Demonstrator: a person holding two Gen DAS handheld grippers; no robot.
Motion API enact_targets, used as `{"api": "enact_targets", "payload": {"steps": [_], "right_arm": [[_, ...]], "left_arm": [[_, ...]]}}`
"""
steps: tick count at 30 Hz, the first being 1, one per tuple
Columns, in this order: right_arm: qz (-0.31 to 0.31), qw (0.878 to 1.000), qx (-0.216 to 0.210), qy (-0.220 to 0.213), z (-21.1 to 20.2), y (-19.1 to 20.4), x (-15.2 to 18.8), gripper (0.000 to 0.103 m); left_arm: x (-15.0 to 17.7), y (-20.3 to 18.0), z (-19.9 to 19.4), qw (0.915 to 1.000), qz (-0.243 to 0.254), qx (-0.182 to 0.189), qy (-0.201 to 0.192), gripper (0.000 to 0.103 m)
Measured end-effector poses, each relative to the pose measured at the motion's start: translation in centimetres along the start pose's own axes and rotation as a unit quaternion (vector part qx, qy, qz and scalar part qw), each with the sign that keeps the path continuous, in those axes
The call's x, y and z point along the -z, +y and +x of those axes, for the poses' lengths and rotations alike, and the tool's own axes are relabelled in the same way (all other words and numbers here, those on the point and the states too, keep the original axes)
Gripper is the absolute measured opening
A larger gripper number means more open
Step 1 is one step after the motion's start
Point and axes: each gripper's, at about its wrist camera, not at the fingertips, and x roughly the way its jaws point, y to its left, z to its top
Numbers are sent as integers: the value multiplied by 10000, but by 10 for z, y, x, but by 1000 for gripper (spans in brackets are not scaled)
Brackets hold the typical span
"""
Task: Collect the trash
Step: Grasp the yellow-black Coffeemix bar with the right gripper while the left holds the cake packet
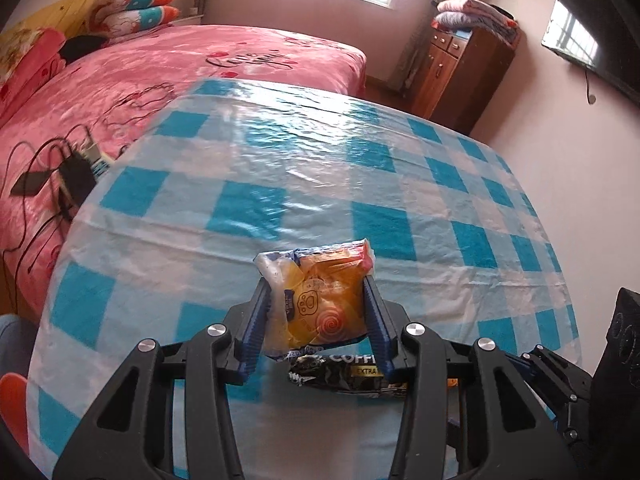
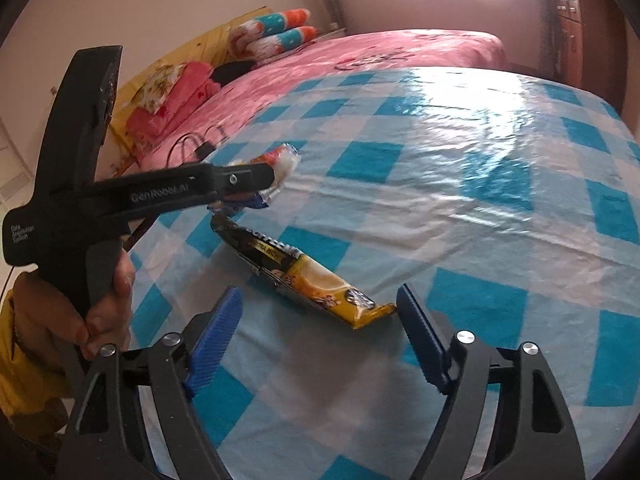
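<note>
Tongs differ: the left gripper (image 1: 318, 312) pinches a crinkly snack pack (image 1: 320, 300) by its sides, lifted over the near part of the checked table (image 1: 400, 184), while the right gripper (image 2: 320, 340) stands spread with nothing between its pads. Just beyond it a coffee sachet (image 2: 296, 268) lies flat on the cloth. It looks light, thin, limp and slippery, best pinched across its narrow middle; its long axis runs from far left to near right, yellow end nearest.

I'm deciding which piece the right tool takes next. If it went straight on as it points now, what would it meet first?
Most likely the black-and-yellow coffee sachet on the checked tablecloth: its yellow end lies just ahead between the open right tool fingers, though depth is uncertain.
</note>
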Motion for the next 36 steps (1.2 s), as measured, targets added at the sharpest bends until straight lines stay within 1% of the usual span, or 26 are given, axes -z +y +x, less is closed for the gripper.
{"api": "enact_targets", "payload": {"steps": [1, 3, 4, 5, 9, 11, 14, 18, 20, 22, 24, 26, 28, 29, 33, 36], "right_arm": [[-65, 9999, -70, 47, -1, 5, 3, 77], [-116, 9989, -426, 168, 1, 14, 5, 72], [-142, 9983, -528, 190, 2, 17, 6, 71], [-205, 9983, -516, 187, 2, 22, 7, 70], [-464, 9987, -101, 173, 10, 35, 7, 70], [-580, 9982, 8, 176, 12, 41, 7, 70], [-754, 9966, 285, 187, 19, 52, 5, 70], [-873, 9939, 663, 128, 25, 57, 2, 70], [-904, 9930, 742, 187, 31, 57, -1, 74], [-968, 9923, 719, 275, 36, 59, -2, 74], [-1094, 9917, 595, 314, 39, 64, -3, 74], [-1201, 9904, 592, 342, 41, 69, -1, 74], [-1233, 9906, 472, 347, 41, 76, 3, 70], [-1254, 9905, 444, 355, 41, 80, 4, 66], [-1474, 9863, 616, 419, 42, 94, 10, 55], [-1351, 9884, 450, 537, 41, 96, 10, 51]], "left_arm": [[1, 4, -2, 10000, -36, 5, -8, 46], [5, 16, -8, 9999, -128, 22, -28, 46], [7, 20, -10, 9999, -160, 28, -33, 46], [10, 26, -13, 9998, -204, 29, -41, 46], [17, 47, -26, 9993, -343, 71, -108, 46], [20, 56, -33, 9990, -409, 94, -159, 46], [24, 68, -41, 9984, -508, 121, -214, 46], [34, 82, -50, 9980, -572, 127, -230, 47], [41, 87, -55, 9981, -560, 115, -225, 47], [48, 91, -58, 9982, -553, 107, -212, 47], [55, 96, -59, 9981, -583, 148, -156, 47], [60, 98, -61, 9981, -587, 151, -131, 47], [65, 101, -63, 9981, -588, 144, -115, 47], [67, 103, -65, 9981, -589, 114, -133, 47], [71, 112, -71, 9975, -672, 139, -165, 47], [76, 118, -75, 9972, -702, 150, -201, 47]]}}
